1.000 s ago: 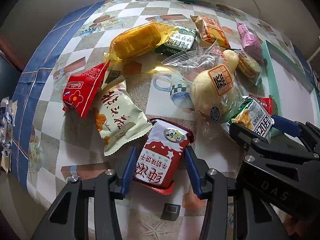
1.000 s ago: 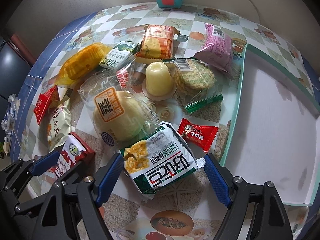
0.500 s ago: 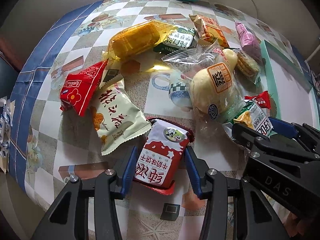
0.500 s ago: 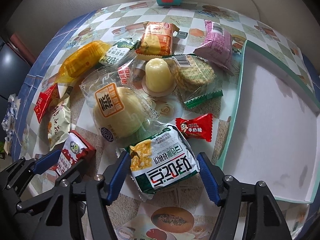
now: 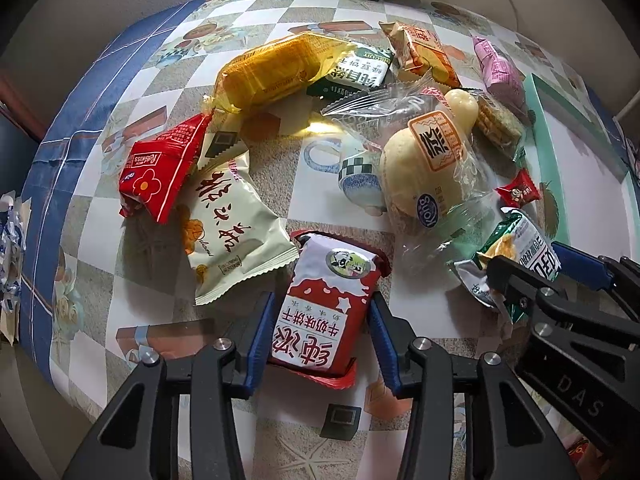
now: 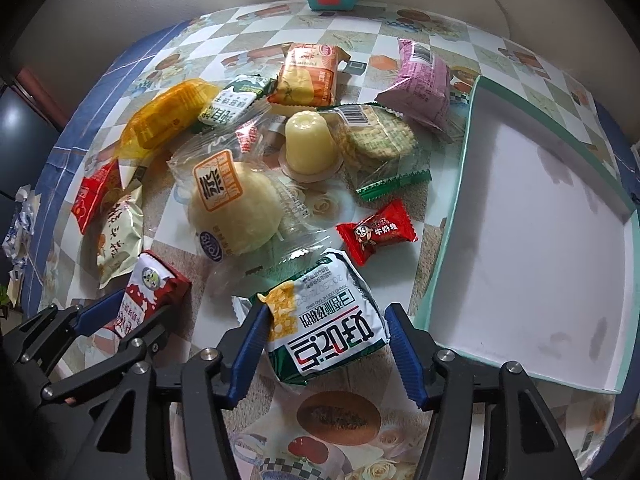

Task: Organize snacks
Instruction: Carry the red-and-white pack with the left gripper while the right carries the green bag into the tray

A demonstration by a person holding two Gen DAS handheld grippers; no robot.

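On tablecloth [image 6: 404, 24]: approx 12 snack packs, 1 tray [image 6: 532, 240], 2 claws.

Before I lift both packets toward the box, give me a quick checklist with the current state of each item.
1. Left gripper on the red and white biscuit packet: blue pads against both sides, ok.
2. Right gripper on the green and white crisp packet: jaws have just been closing, pads touch both sides, ok; firmness, cannot tell.
3. Crisp packet free of the clear-wrapped round bun: the bun's wrapper edge reaches it, cannot tell.
4. Teal-rimmed white box has room: ok.
5. Small red candy clear of the right jaws: ok.
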